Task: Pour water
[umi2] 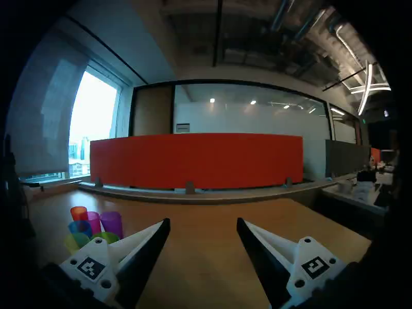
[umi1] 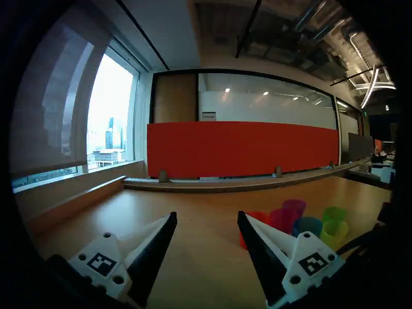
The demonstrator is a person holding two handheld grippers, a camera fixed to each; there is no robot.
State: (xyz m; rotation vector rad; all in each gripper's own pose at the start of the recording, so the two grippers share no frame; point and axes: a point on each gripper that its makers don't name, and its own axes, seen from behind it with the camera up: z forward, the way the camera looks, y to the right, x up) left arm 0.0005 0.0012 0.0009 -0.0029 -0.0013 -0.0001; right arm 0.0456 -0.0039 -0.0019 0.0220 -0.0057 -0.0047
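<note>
Several coloured plastic cups stand together on a wooden table. In the left gripper view they sit to the right: a red cup [umi1: 252, 226] partly behind the right finger, a pink cup [umi1: 283, 219], a purple cup [umi1: 294, 206], a blue cup [umi1: 307, 225] and two green cups [umi1: 333, 229]. My left gripper [umi1: 207, 221] is open and holds nothing. In the right gripper view the same cluster is at the left: red cup [umi2: 79, 212], purple cup [umi2: 112, 222], blue cup [umi2: 80, 227], green cup [umi2: 105, 237]. My right gripper [umi2: 203, 226] is open with nothing between its fingers.
A red divider panel [umi1: 242, 148] stands along the table's far edge, with a glass wall behind it. A bright window [umi1: 110, 123] and a wooden ledge [umi1: 77, 198] run along the left. Other desks [umi2: 360, 193] lie at the far right.
</note>
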